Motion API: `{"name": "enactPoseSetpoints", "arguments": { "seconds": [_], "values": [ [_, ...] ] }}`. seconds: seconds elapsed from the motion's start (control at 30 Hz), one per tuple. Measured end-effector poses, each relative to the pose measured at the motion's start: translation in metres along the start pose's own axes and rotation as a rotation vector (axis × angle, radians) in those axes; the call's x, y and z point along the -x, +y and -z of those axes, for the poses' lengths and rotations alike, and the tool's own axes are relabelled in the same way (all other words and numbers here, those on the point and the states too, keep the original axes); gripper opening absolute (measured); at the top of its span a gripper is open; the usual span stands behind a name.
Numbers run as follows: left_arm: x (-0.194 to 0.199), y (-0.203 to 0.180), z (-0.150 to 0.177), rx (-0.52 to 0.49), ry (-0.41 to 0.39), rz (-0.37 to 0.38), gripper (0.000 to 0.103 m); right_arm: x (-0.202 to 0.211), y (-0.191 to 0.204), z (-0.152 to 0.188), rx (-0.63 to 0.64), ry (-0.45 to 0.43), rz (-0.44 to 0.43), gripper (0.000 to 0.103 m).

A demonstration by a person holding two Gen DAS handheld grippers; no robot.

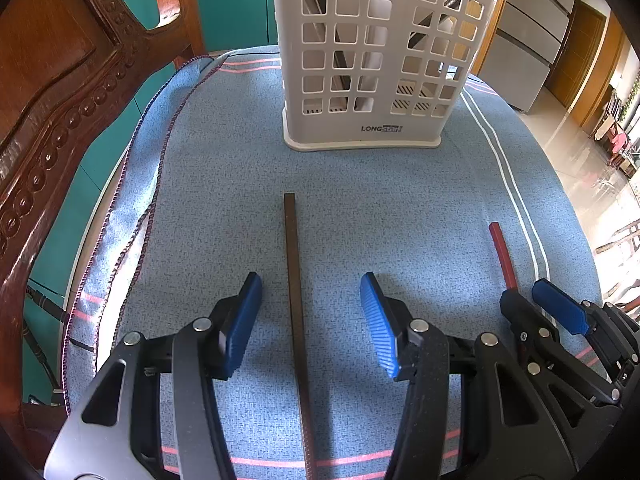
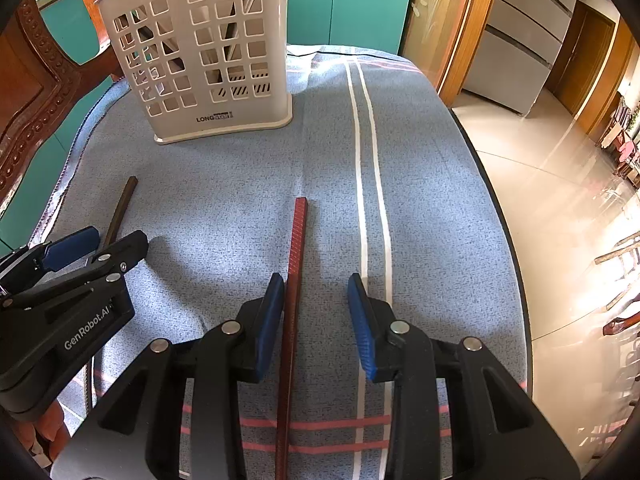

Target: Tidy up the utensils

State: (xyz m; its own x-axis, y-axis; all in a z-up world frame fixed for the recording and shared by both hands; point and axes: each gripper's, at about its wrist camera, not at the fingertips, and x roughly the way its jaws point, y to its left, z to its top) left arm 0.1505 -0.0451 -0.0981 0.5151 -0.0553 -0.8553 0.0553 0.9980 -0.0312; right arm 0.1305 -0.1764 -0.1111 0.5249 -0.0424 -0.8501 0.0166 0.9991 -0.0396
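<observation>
Brown chopstick (image 1: 295, 300), red chopstick (image 2: 294, 280) flat

Bright daylight, strong fisheye distortion.
Light enters from the right; glare washes out the floor (image 2: 580, 240). Soft shadows fall on the blue cloth (image 1: 224, 184). Centre sharp; frame corners curve and vignette black.

Carved wooden chair (image 1: 60, 92), teal cabinets (image 2: 352, 0), glossy sunlit tile floor (image 2: 560, 200), wooden door (image 2: 584, 56).

You see a matt white plastic utensil holder (image 1: 362, 60) on woven blue cloth (image 1: 224, 200), ribbed blue pads (image 1: 378, 320) on your left tool (image 1: 310, 316), and a carved glossy wooden chair (image 1: 52, 92).
</observation>
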Motion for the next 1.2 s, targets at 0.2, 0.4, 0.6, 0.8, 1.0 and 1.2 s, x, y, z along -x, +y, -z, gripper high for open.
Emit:
{"name": "enactPoseSetpoints", "arguments": {
  "seconds": [0.2, 0.4, 0.6, 0.8, 1.0, 1.2],
  "values": [
    [-0.0003, 0.0006, -0.0005, 0.0, 0.002, 0.004, 0.052, 0.0004, -0.0005, 0.0001, 0.001, -0.003, -0.001, 0.034],
    [-0.0003, 0.0006, -0.0012, -0.003, 0.002, 0.003, 0.052, 0.0009, 0.0002, 0.0007, 0.0, -0.008, -0.002, 0.034],
    [-0.0007, 0.001, -0.0012, -0.004, 0.002, 0.003, 0.052, 0.0009, 0.0005, 0.0007, -0.001, -0.008, -0.001, 0.034],
    [-0.0009, 0.0011, -0.0015, -0.002, 0.008, 0.01, 0.055, 0.0009, 0.0003, 0.0006, 0.0, -0.008, -0.002, 0.034],
    [-0.0011, -0.0013, -0.0012, -0.003, 0.016, 0.014, 0.056, 0.0009, 0.0005, 0.0006, -0.001, -0.009, -0.001, 0.034],
    [-0.0015, -0.0032, -0.002, -0.005, 0.017, 0.011, 0.056, 0.0009, 0.0002, 0.0008, 0.0, -0.01, -0.001, 0.034]
  ]
}}
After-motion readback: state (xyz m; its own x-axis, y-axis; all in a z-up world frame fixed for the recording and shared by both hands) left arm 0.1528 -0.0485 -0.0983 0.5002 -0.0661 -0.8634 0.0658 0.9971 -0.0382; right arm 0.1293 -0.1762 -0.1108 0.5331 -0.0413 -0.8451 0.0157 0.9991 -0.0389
